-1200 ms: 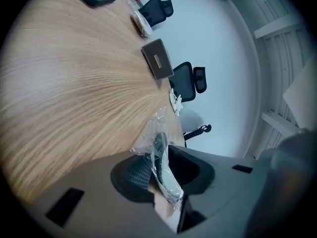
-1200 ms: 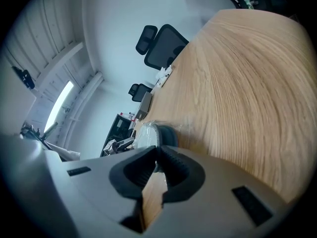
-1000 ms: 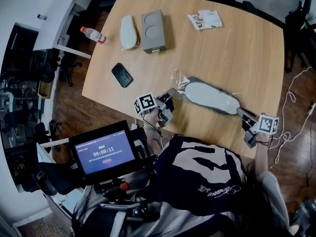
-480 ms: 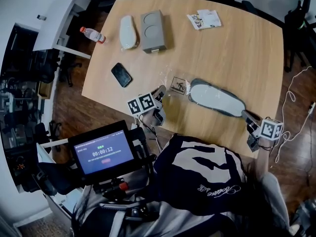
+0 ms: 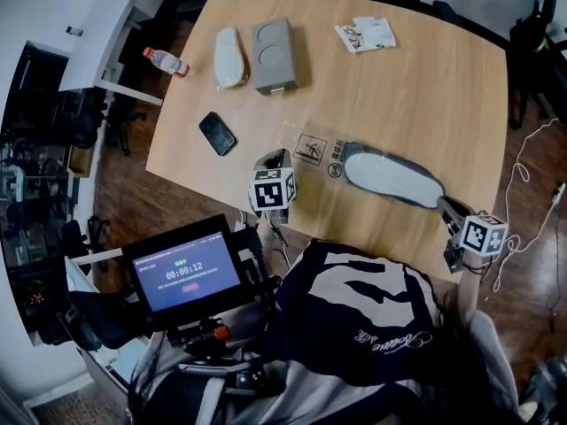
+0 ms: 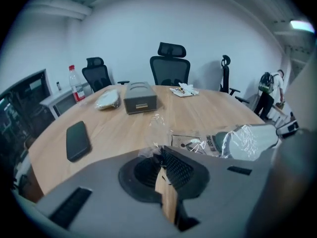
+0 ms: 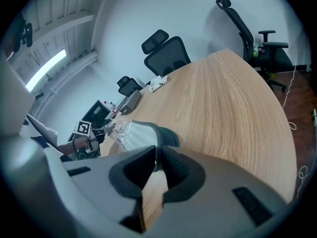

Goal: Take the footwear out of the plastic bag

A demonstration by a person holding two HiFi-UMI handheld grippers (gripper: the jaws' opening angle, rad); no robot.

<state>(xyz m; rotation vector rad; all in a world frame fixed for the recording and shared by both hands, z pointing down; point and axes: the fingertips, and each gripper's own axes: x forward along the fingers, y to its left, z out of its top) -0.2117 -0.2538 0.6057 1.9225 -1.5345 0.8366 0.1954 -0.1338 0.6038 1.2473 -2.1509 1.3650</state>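
A grey slipper [image 5: 392, 174] with a white insole lies near the table's front edge, its toe end still inside a clear plastic bag [image 5: 312, 152] with printed labels. My left gripper [image 5: 273, 159] is shut on the bag's loose end and holds it stretched to the left; in the left gripper view the film [image 6: 190, 144] runs out of the jaws to the slipper [image 6: 249, 140]. My right gripper [image 5: 440, 204] is shut on the slipper's bare right end. In the right gripper view the slipper's dark rim [image 7: 157, 135] sits between the pads.
A black phone [image 5: 217, 134], a second slipper in a bag [image 5: 229, 57], a grey box [image 5: 275, 56] and a packet [image 5: 367, 34] lie further back on the table [image 5: 416, 96]. A bottle [image 5: 166, 62] stands off its left edge. Cables [image 5: 530, 193] hang at the right.
My left gripper has drawn the bag's end leftward, and the bag has slid partway off the slipper and flattened, showing its labels. The right gripper and slipper shifted slightly right.
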